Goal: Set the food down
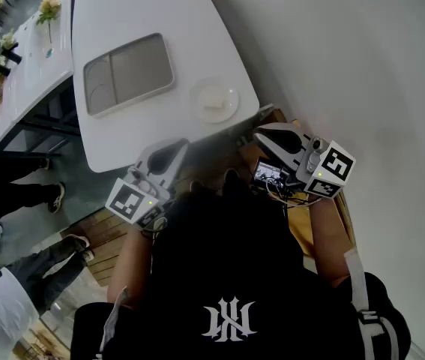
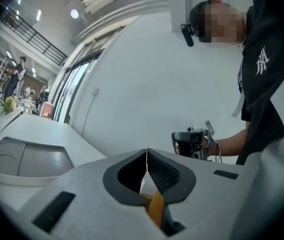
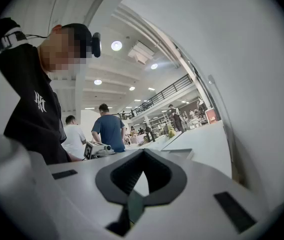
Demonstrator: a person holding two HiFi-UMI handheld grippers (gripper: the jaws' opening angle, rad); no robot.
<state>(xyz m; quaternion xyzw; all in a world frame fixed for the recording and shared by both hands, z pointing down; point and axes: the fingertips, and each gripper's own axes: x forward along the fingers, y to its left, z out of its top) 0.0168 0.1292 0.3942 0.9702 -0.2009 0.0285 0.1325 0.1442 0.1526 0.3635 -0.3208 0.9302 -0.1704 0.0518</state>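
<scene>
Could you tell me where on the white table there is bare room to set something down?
The table is bare at its far end beyond the grey tray, and at the near-left corner between the tray and its edge. The near-right part is tighter: the white plate sits beside the tray.

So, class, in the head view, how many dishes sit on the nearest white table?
2. A grey divided tray lies midway along the table; a small white plate sits right of it, near the edge. The table's far end is out of frame.
</scene>
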